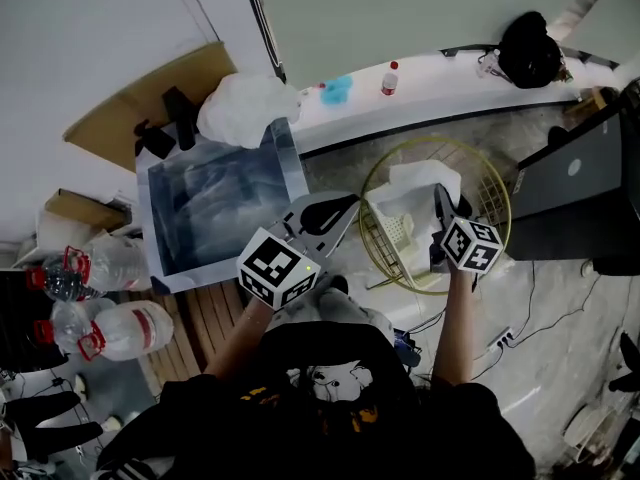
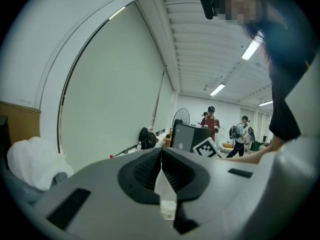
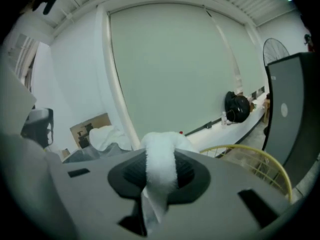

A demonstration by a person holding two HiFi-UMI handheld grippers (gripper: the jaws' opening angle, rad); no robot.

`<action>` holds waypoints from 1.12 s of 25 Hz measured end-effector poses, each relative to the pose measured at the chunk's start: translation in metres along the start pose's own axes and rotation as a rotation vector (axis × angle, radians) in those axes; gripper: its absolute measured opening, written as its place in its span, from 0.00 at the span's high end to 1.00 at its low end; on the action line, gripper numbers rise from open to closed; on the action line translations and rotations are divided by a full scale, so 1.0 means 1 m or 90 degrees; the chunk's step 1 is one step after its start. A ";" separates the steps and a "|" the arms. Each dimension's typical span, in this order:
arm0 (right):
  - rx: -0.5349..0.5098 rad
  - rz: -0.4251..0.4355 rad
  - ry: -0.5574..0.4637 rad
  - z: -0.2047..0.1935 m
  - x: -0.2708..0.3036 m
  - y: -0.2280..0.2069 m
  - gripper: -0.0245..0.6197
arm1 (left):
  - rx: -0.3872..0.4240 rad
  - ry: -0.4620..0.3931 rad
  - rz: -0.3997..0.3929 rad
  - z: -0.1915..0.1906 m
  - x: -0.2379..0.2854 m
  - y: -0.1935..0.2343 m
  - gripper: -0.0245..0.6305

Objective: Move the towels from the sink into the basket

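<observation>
My right gripper (image 1: 440, 203) hangs over the round yellow wire basket (image 1: 497, 183), shut on a white towel (image 3: 161, 166). A strip of the towel runs between its pads, and more white cloth (image 1: 420, 180) lies in the basket below. In the right gripper view the basket rim (image 3: 260, 157) shows at the right. My left gripper (image 1: 335, 211) is between the sink (image 1: 285, 153) and the basket. Its jaws meet at the tips and hold nothing (image 2: 161, 151). A heap of white towels (image 1: 245, 103) rests at the sink's far corner.
A dark screen (image 1: 575, 178) stands right of the basket. A black bag (image 1: 528, 48) and a small bottle (image 1: 390, 78) sit on the white ledge behind. Large water bottles (image 1: 100, 328) lie at the lower left. People (image 2: 211, 121) stand far off.
</observation>
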State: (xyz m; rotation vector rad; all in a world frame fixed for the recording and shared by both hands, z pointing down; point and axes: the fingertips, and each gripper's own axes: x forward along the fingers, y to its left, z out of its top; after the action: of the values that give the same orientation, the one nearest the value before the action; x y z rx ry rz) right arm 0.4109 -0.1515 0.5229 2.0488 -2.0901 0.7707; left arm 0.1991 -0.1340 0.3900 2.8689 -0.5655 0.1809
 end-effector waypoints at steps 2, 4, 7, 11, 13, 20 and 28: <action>0.013 -0.015 0.042 -0.028 0.016 -0.014 0.86 | 0.000 0.007 0.002 -0.001 0.005 0.001 0.95; 0.020 -0.032 0.088 -0.057 0.031 -0.026 0.86 | 0.000 0.013 0.007 -0.003 0.009 0.004 0.95; 0.030 -0.050 0.153 -0.100 0.051 -0.040 0.85 | -0.002 0.021 0.015 -0.004 0.012 0.009 0.95; 0.050 -0.048 0.229 -0.149 0.071 -0.046 0.85 | -0.003 0.029 0.025 -0.004 0.016 0.015 0.95; 0.045 -0.044 0.268 -0.171 0.078 -0.044 0.84 | -0.004 0.031 0.026 -0.005 0.017 0.016 0.95; -0.001 -0.031 0.327 -0.195 0.089 -0.027 0.55 | -0.003 0.039 0.027 -0.008 0.018 0.017 0.95; -0.016 -0.003 0.167 -0.114 0.070 -0.011 0.68 | -0.006 0.027 0.045 -0.007 0.009 0.022 0.95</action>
State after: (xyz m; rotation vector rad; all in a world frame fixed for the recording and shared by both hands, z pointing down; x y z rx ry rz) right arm 0.3855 -0.1661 0.6538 1.8253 -1.9391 0.9489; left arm 0.1985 -0.1550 0.4021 2.8307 -0.6572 0.2489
